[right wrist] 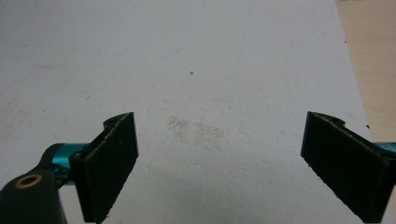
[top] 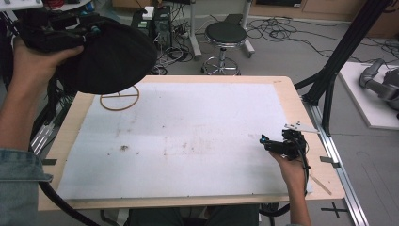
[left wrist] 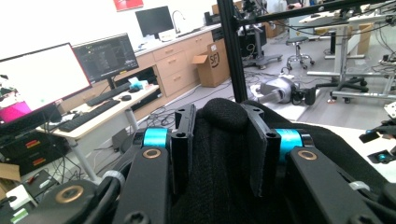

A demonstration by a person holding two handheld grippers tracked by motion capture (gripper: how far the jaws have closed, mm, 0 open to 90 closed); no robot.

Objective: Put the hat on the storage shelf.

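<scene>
Two grippers in the high view: left gripper [top: 56, 35] is raised over the table's [top: 188, 80] far-left corner, holding a round black cloth [top: 110, 59] that hangs clear above a wooden ring [top: 119, 98], while the right gripper [top: 277, 143] rests idle at the near right, so I'd say the pickup is done and placing is left. Left gripper view: jaws pinch a fold of that cloth [left wrist: 224, 154], pads pressing both sides. Right gripper view: jaws spread wide, nothing between them, bare white mat [right wrist: 196, 70] below.
</scene>
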